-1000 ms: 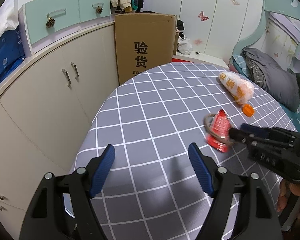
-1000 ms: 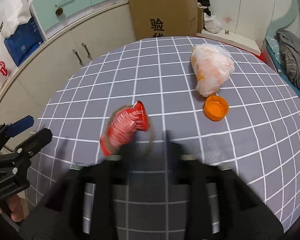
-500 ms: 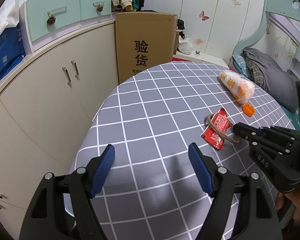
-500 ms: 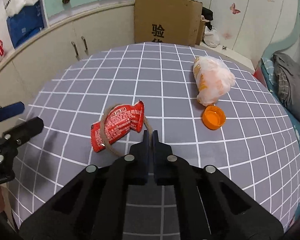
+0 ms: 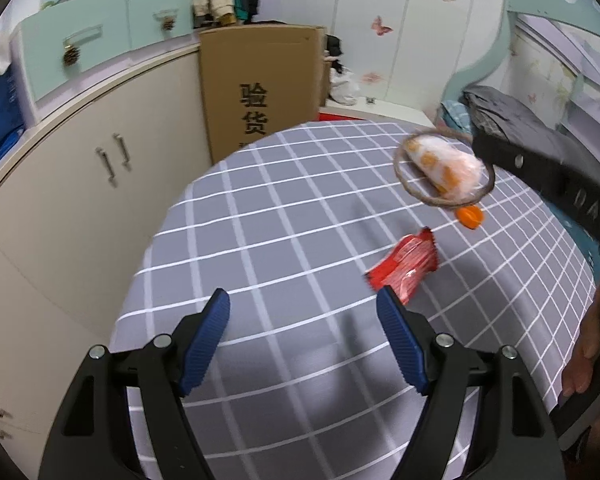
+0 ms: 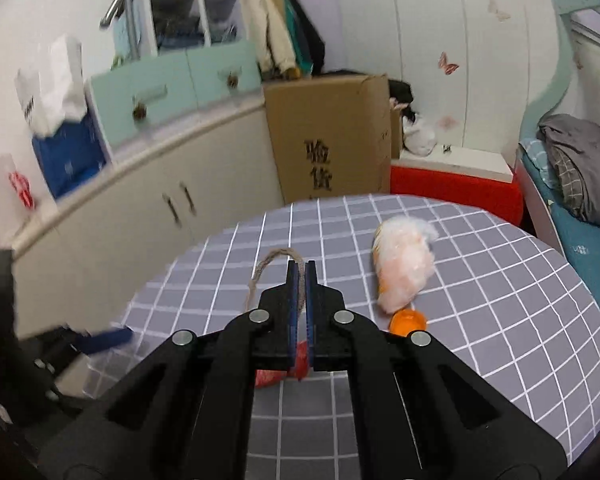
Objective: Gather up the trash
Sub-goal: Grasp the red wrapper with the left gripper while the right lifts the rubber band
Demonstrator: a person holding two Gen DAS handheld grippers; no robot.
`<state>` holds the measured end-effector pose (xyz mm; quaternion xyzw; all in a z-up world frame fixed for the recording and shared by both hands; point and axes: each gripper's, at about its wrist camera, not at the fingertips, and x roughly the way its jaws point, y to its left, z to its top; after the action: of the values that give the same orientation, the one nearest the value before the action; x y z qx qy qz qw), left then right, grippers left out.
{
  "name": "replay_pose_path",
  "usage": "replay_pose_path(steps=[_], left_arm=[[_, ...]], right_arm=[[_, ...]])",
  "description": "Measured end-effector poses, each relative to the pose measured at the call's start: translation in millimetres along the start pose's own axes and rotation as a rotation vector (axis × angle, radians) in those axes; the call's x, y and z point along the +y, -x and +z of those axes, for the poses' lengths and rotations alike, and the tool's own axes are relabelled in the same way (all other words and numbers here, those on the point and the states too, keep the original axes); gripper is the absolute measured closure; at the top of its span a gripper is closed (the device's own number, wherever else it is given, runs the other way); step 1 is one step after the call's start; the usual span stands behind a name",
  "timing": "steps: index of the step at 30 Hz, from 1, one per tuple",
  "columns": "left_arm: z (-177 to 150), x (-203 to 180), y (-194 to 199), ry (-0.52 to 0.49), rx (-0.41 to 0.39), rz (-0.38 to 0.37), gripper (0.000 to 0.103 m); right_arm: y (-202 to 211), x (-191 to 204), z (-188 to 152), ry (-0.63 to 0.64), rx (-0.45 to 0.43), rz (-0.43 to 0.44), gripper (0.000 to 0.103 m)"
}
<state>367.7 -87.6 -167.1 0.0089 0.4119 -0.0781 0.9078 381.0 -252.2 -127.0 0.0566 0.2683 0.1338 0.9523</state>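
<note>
Right gripper (image 6: pixel 302 268) pinched shut on a loop of brown twine (image 6: pixel 267 264), held up in the air above the table; seen from the left wrist camera, same twine ring (image 5: pixel 444 168) hanging off the black finger tips at upper right, clear of the cloth. Left gripper (image 5: pixel 303 312) spread wide, holding nothing, blue pads (image 5: pixel 204 340) hovering over the near edge of the table.

Just beyond the left gripper's right pad, a red snack wrapper (image 5: pixel 404 270) lying flat on the grey checked tablecloth (image 5: pixel 260 216); in the right wrist view only a red sliver of it (image 6: pixel 270 376) showing beneath the closed fingers. Farther out, an orange bottle cap (image 5: pixel 470 216) on the cloth, and right beside it a crumpled clear bag with orange print (image 6: pixel 404 264). Past the table, a tall cardboard box (image 5: pixel 260 88) leaning against cream cabinets (image 5: pixel 92 184); bed with grey bedding (image 6: pixel 580 168) off to the right.
</note>
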Motion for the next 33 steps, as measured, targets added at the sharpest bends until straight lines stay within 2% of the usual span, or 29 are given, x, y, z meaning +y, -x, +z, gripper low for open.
replay_pose_path(steps=[5,9,11,12,13,15,20,24,30,33], left_arm=[[13,-29,-23,-0.069,0.026,-0.047,0.029],[17,-58,-41,-0.167,0.064,-0.048,0.029],[18,-67,-48,-0.196,0.071,-0.025,0.030],[18,-69,-50,-0.206,0.070,-0.017,0.042],[19,-72,-52,-0.211,0.069,-0.031,0.048],[22,-71,-51,-0.191,0.067,-0.047,0.087],[21,-53,-38,-0.129,0.062,-0.068,0.090],[9,-25,-13,-0.051,0.014,-0.055,0.090],[-16,37,33,0.091,-0.054,-0.001,0.090],[-31,72,54,0.154,-0.080,0.029,0.090]], right_arm=[[2,-17,-7,-0.045,0.020,-0.005,0.100],[6,-30,-17,-0.085,0.020,-0.011,0.100],[9,-35,-19,-0.101,0.016,-0.003,0.100],[11,-36,-20,-0.105,0.011,-0.002,0.100],[13,-37,-20,-0.108,0.009,0.002,0.100],[16,-38,-20,-0.114,0.005,0.010,0.100],[26,-36,-20,-0.115,-0.004,0.035,0.100],[34,-24,-21,-0.103,-0.009,0.065,0.100],[44,15,-22,-0.073,-0.009,0.124,0.100],[46,48,-25,-0.043,0.000,0.169,0.100]])
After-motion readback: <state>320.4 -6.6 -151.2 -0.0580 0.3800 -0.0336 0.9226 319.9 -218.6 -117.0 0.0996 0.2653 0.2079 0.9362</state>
